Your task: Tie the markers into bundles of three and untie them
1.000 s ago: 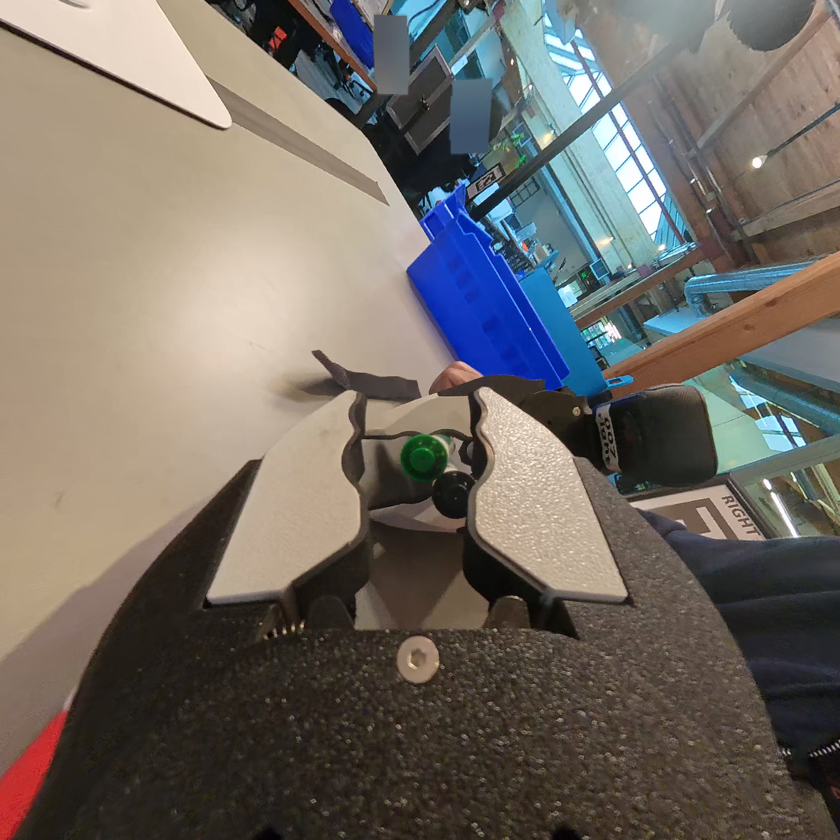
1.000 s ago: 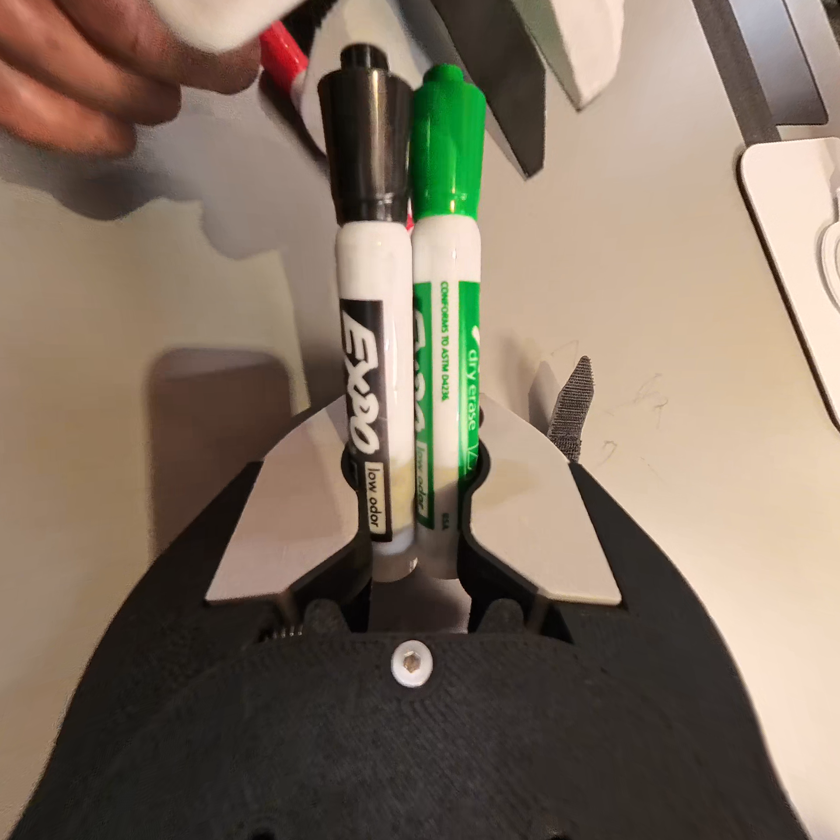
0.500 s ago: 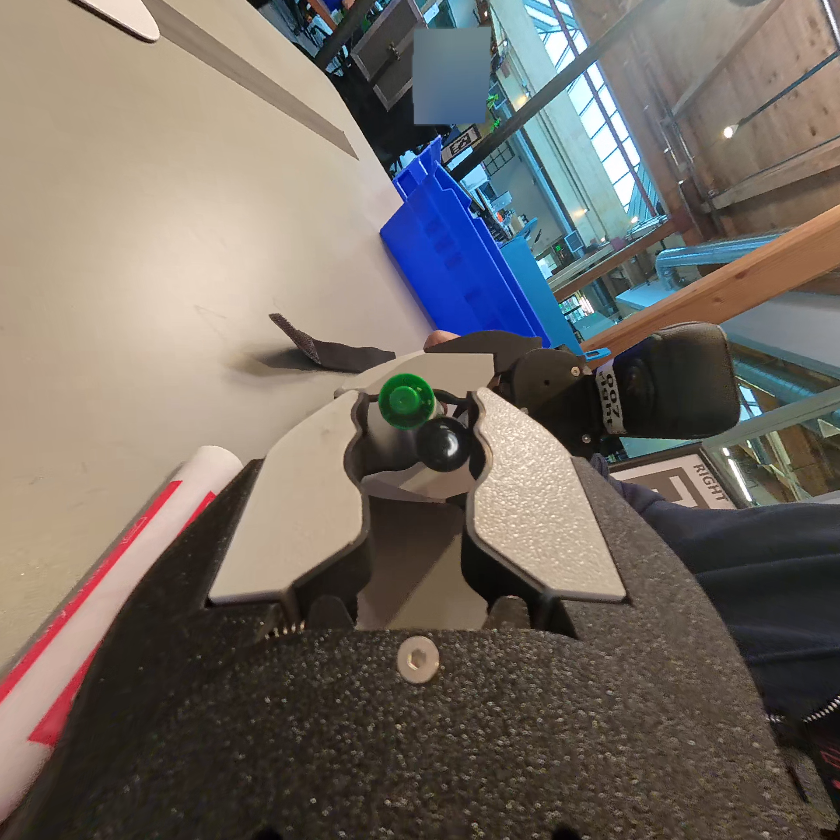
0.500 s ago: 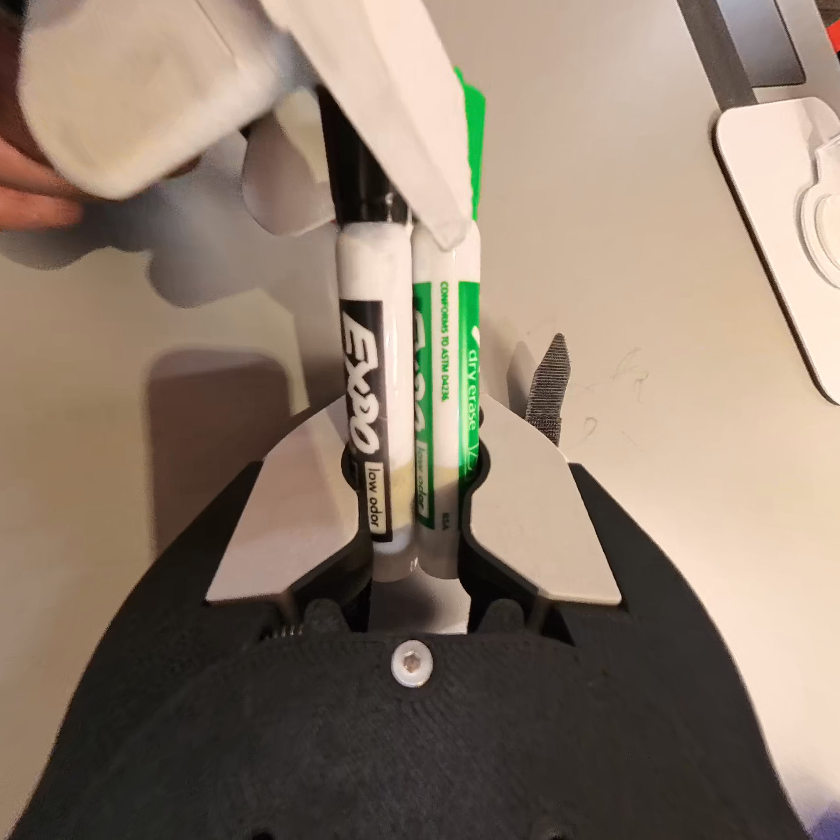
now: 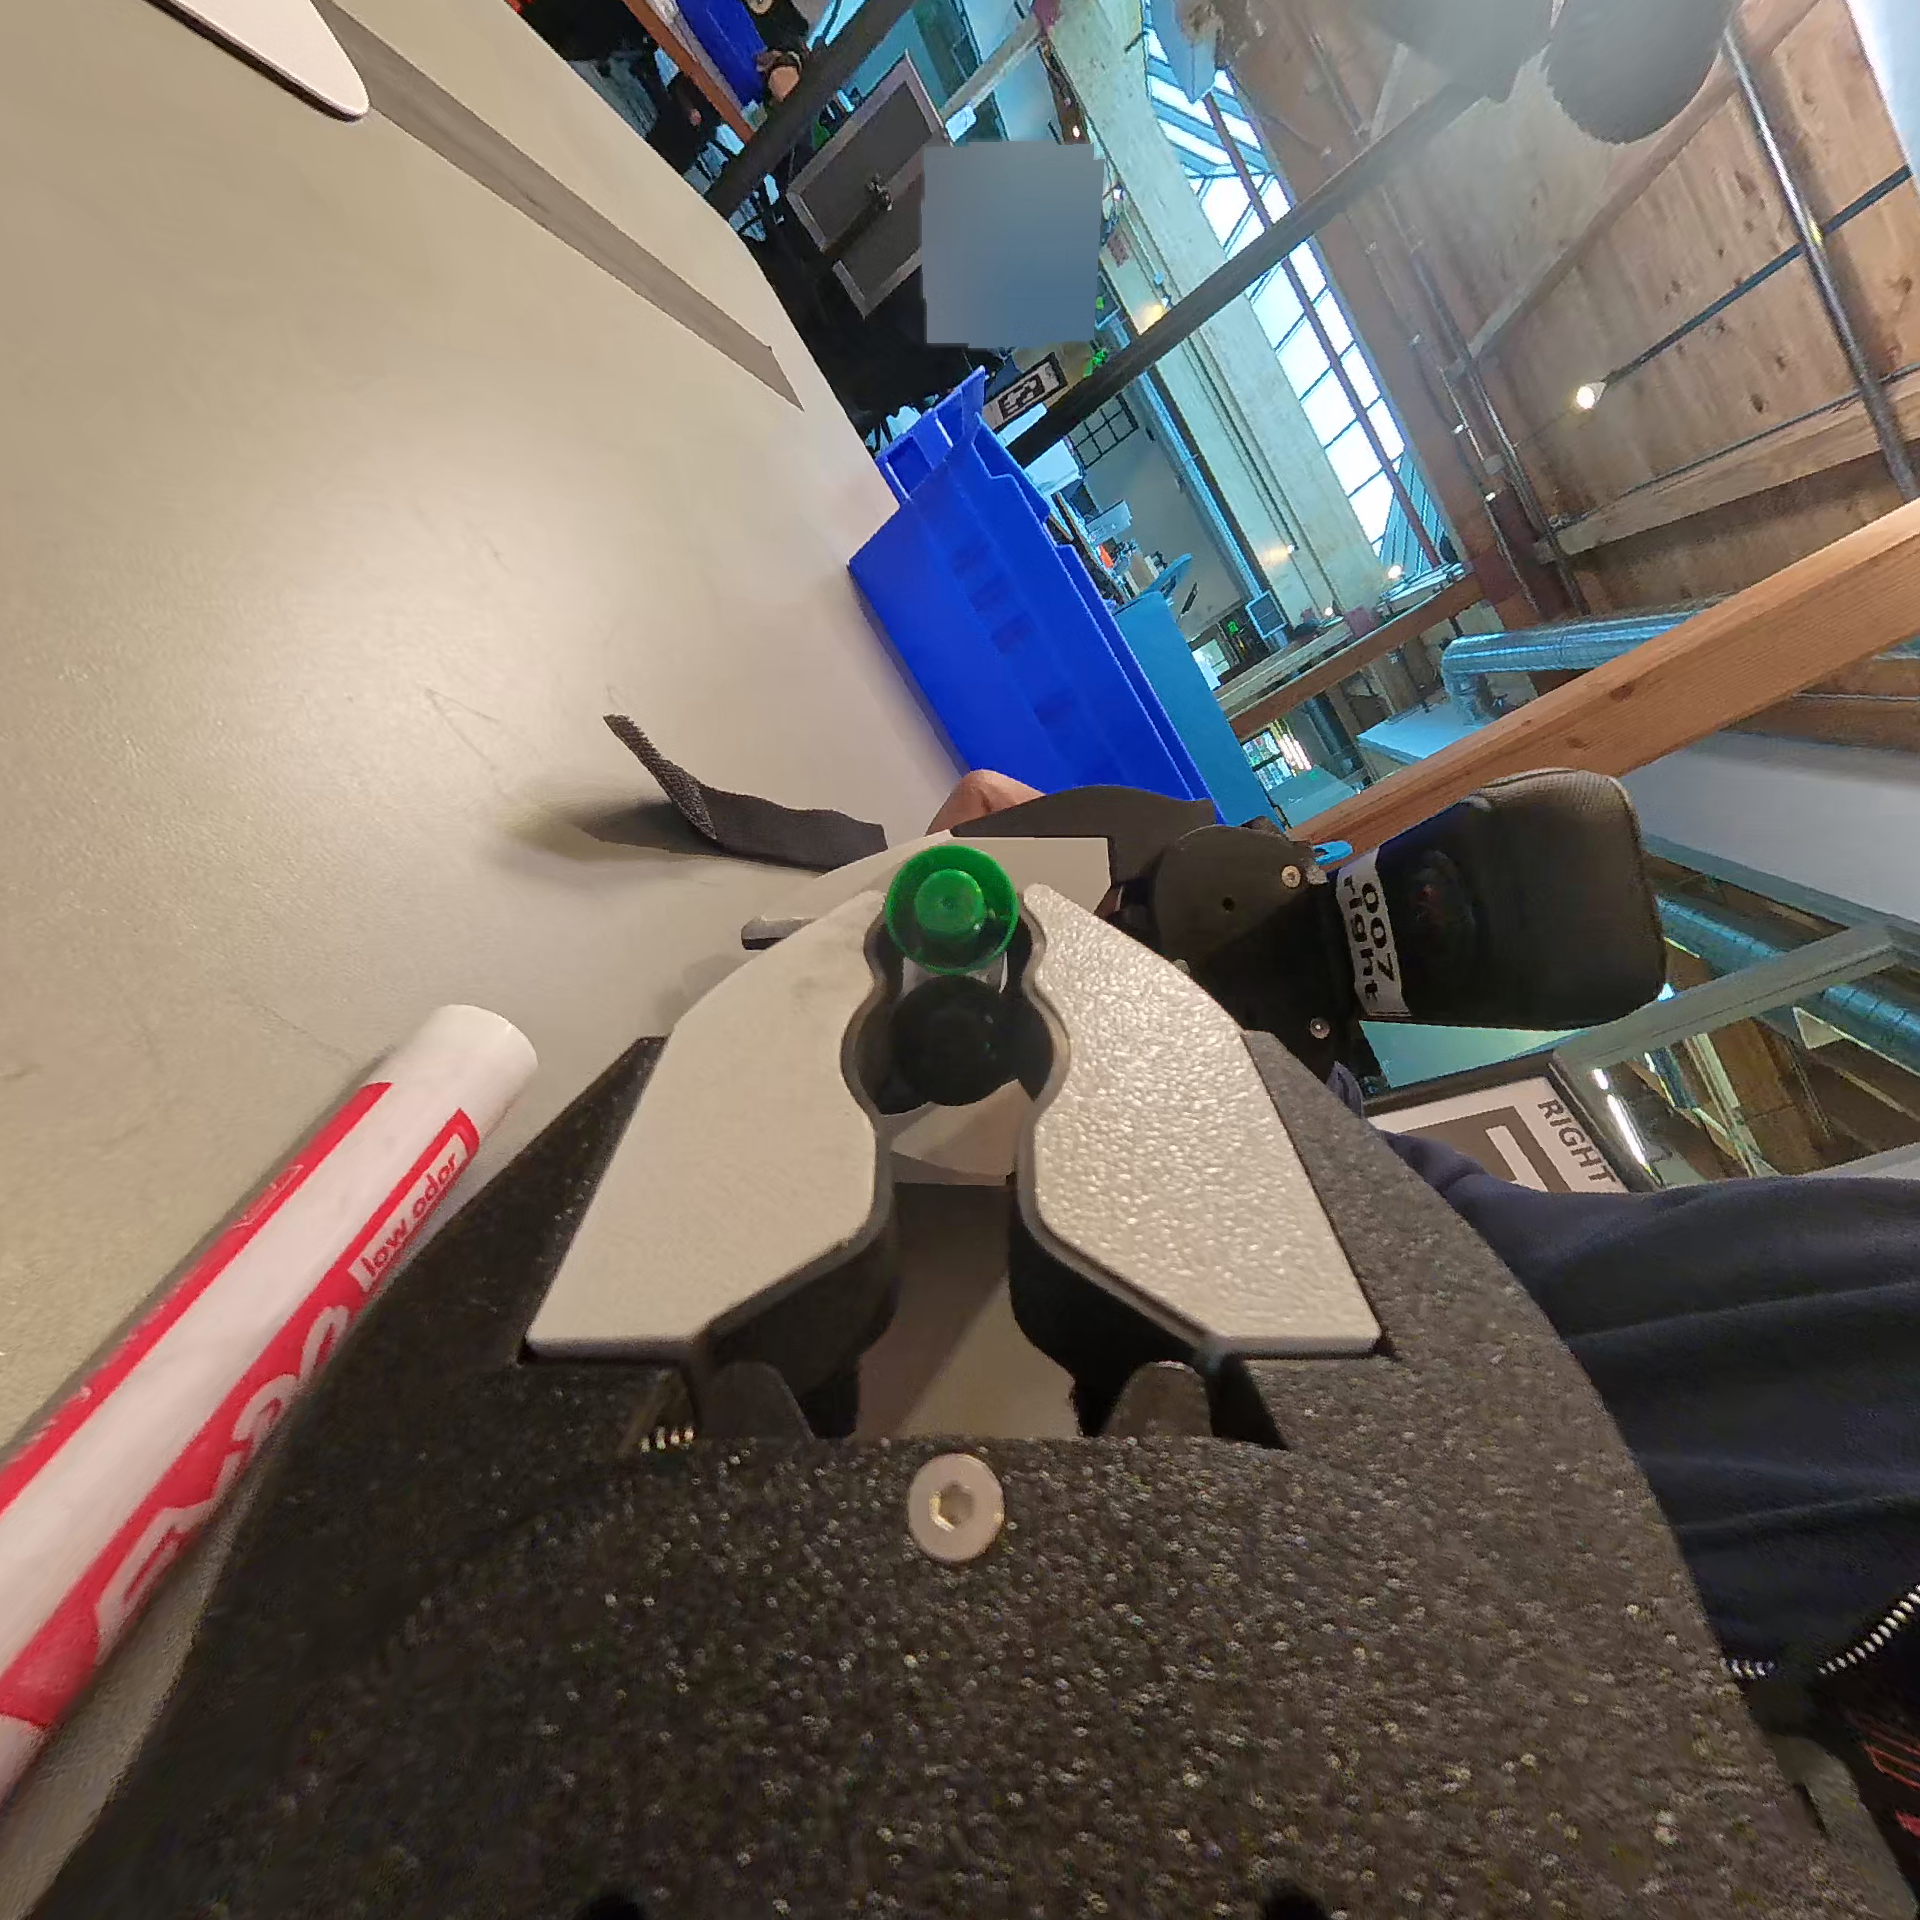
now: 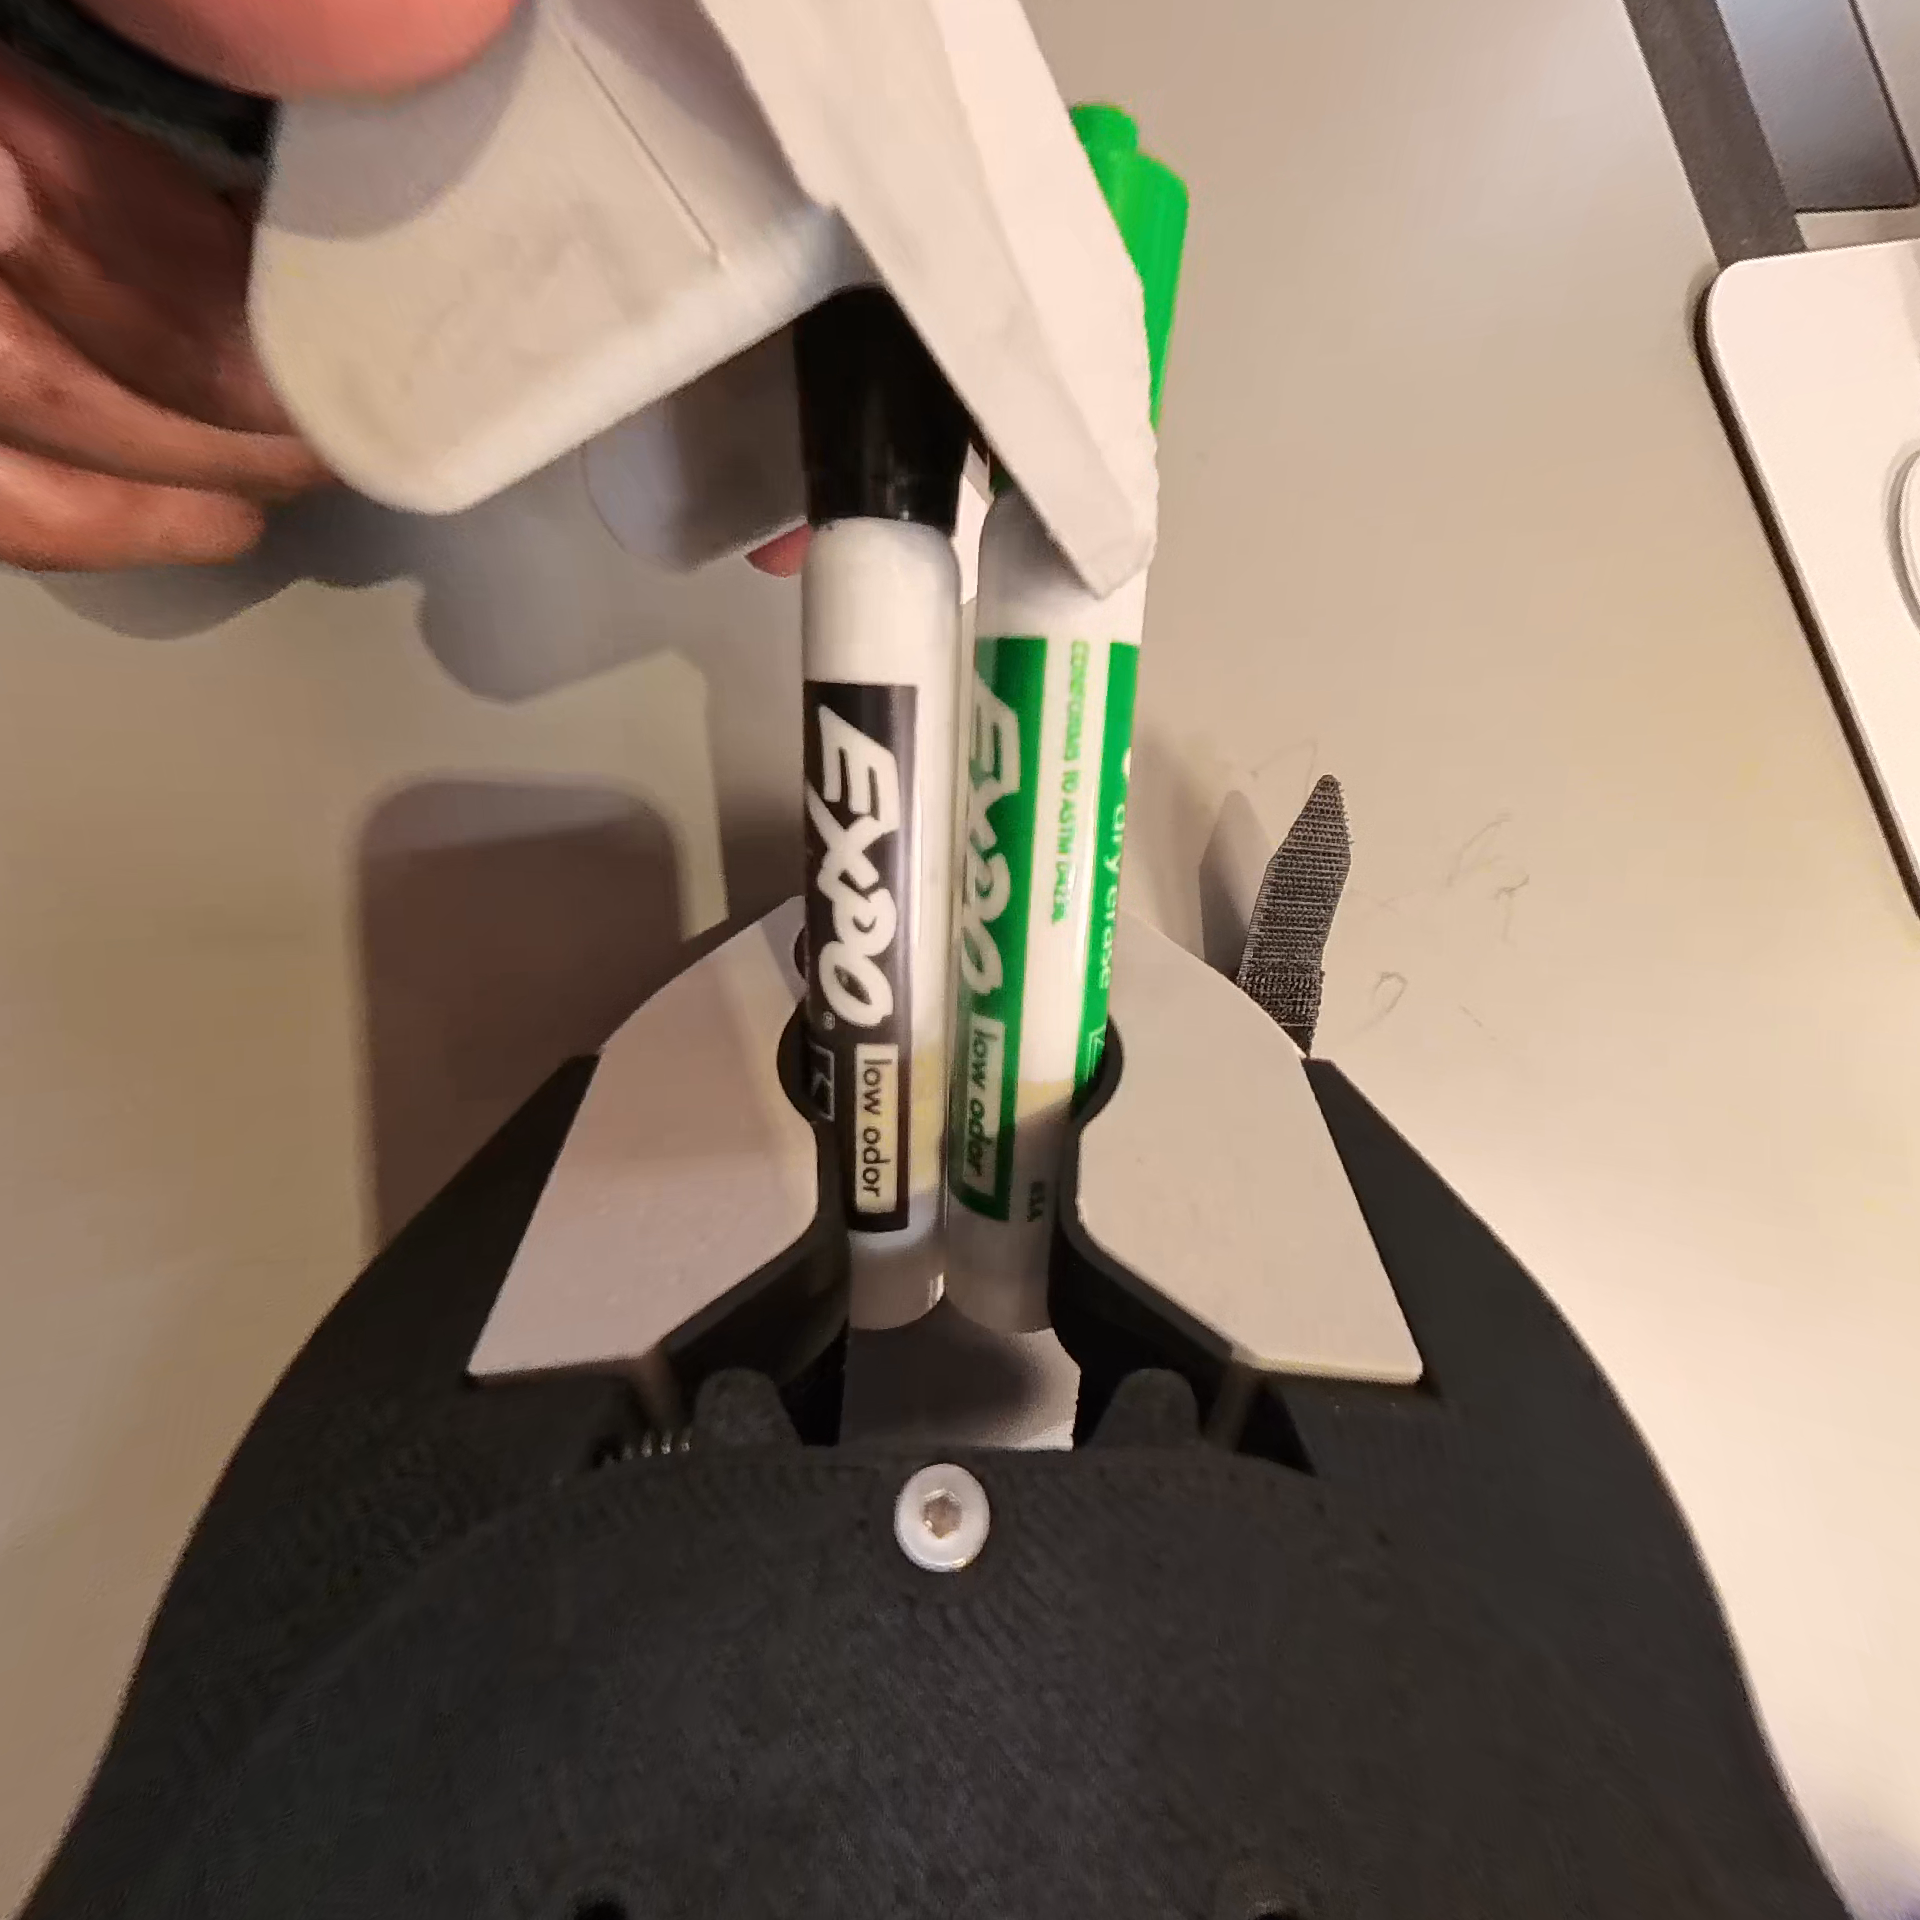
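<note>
Two grippers meet over a pale grey bench (image 5: 312,540), the widest thing in either view, with a blue plastic bin (image 5: 1029,644) standing at its far edge beside a hall of timber beams and tall windows. Next in scale come the tools themselves: the right gripper (image 6: 945,997) grasps a black marker (image 6: 873,831) and a green marker (image 6: 1049,831) side by side, its grey fingers (image 6: 707,1122) pressed against the two barrels near their rear ends, caps pointing away from the camera. From the opposite end the left gripper (image 5: 951,977) has clenched on the same pair, its textured fingers (image 5: 1153,1122) drawn in around the cap ends; seen head-on, the green cap sits at the fingertips and the black cap sits in the round notch just behind it. A person's hand (image 6: 114,343) shows at the upper left of the right wrist view, behind the left tool. A red marker (image 5: 239,1340) lies loose on the bench just beside the left gripper's body. Smallest is a dark hook-and-loop strap (image 5: 727,800), lying on the bench with one end curled up, close by the right gripper.
</note>
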A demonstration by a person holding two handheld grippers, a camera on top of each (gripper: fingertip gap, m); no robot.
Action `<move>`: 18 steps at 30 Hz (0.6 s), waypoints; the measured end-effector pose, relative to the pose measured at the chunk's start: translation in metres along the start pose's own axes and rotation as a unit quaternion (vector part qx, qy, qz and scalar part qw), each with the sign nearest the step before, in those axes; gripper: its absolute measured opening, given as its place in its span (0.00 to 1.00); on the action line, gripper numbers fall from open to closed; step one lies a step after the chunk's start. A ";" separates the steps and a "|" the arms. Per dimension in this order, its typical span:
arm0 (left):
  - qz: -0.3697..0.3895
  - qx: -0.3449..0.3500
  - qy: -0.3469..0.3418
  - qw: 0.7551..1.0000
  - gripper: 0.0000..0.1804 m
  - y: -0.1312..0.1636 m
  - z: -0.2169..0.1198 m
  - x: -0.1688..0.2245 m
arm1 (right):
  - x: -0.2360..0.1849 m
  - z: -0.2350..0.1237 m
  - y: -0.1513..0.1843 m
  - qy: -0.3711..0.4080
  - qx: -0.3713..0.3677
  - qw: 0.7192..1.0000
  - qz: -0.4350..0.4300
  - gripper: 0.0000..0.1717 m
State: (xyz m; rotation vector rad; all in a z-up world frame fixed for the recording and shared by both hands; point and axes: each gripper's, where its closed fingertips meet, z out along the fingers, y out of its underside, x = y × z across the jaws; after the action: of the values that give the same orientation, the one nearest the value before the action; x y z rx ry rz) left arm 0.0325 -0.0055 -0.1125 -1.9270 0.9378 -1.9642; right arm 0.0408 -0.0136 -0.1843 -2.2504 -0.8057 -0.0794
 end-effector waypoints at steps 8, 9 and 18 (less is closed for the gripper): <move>-0.044 0.035 -0.010 0.998 0.10 -0.001 -0.001 -0.002 | 0.001 0.000 -0.002 0.018 -0.001 1.000 -0.015 0.26; -0.048 0.039 -0.012 0.998 0.10 -0.001 -0.001 -0.002 | 0.002 0.000 -0.002 0.020 -0.001 1.000 -0.016 0.26; -0.062 0.056 -0.020 0.996 0.10 0.001 -0.001 -0.002 | 0.003 0.000 -0.002 0.037 -0.012 0.999 -0.028 0.25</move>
State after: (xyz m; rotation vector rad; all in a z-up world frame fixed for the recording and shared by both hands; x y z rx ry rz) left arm 0.0315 -0.0050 -0.1150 -1.9967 0.6965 -1.9904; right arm 0.0422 -0.0110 -0.1817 -2.2330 -0.8330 -0.1987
